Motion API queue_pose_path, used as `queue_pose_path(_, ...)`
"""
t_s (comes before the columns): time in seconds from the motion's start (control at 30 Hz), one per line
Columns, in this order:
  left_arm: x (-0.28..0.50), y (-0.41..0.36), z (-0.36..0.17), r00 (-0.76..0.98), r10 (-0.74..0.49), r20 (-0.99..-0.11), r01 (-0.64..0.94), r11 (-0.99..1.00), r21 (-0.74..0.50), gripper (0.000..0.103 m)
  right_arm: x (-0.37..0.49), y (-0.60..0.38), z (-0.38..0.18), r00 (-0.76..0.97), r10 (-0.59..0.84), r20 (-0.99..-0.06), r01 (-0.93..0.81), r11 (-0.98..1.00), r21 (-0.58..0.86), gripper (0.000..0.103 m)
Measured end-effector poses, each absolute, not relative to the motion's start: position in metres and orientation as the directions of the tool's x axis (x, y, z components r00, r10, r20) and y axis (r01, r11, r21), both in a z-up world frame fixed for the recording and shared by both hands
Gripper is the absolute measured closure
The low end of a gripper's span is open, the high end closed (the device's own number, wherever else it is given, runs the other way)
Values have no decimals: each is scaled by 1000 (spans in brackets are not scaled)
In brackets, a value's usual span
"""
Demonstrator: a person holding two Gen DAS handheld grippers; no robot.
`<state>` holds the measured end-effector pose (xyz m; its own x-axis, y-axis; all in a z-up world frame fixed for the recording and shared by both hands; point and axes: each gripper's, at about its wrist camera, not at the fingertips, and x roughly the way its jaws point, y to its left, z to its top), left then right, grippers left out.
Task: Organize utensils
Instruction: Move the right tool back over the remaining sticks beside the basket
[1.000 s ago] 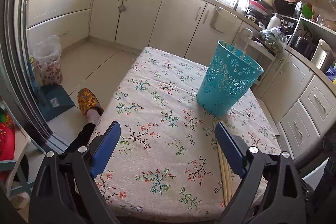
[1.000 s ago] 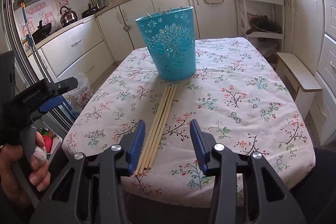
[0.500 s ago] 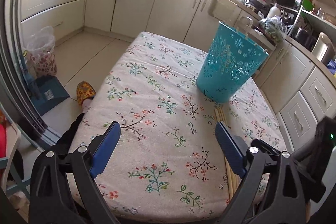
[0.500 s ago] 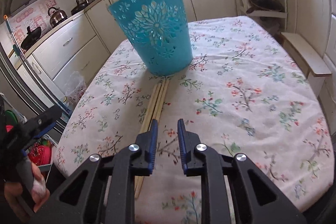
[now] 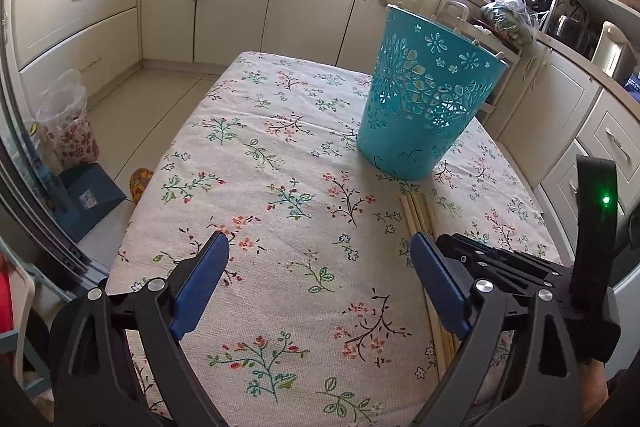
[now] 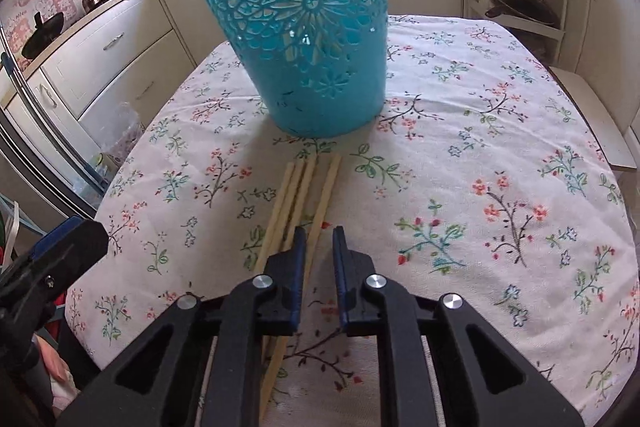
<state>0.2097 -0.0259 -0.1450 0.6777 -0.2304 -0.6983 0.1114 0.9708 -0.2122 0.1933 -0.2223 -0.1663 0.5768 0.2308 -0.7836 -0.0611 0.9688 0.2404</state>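
Note:
Several wooden chopsticks [image 6: 304, 183] lie side by side on the flowered tablecloth [image 6: 480, 115], just in front of a teal openwork basket [image 6: 308, 27] with more sticks inside. My right gripper [image 6: 318, 235] hovers low over their near part. Its jaws are closing, and the rightmost chopstick runs through the narrow gap without being pressed by the pads. In the left wrist view the chopsticks [image 5: 416, 211] and the basket [image 5: 428, 107] sit to the right. My left gripper [image 5: 320, 247] stands wide open over bare cloth, holding nothing.
A wooden stool [image 6: 592, 107] stands off the table's right side. On the floor to the left are a bagged bin [image 5: 68, 123], a blue dustpan [image 5: 88, 195] and a person's slippered foot [image 5: 140, 179]. Cabinets ring the room.
Both grippers have come forward and lower towards the basket. The right gripper's jaws have narrowed from wide to a slim gap over the chopsticks. The left jaws stay wide.

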Motion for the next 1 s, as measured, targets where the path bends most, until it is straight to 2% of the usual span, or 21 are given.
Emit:
queue_pose_path(0.2,215,-26,-151,665,-225,-713,100,972,-213,15,194,-224,-166,579,317,-751,-90,941,327,89)
queue_pose_path(0.53,222,-32,-154,654,-232,-720,103,970,-219,14,199,-217,-169,572,286,-769,-119,956,267,89)
queue_pose_path(0.67,226,-43,-155,641,-247,-727,128,968,-216,14,198,-230,-169,571,342,-746,-102,932,349,89)
queue_pose_path(0.9,229,-52,-158,631,-248,-735,137,968,-209,14,210,-219,-168,571,260,-778,-104,964,245,90)
queue_pose_path(1.0,237,-55,-161,615,-243,-750,125,969,-212,14,210,-217,-168,564,233,-792,-133,973,191,95)
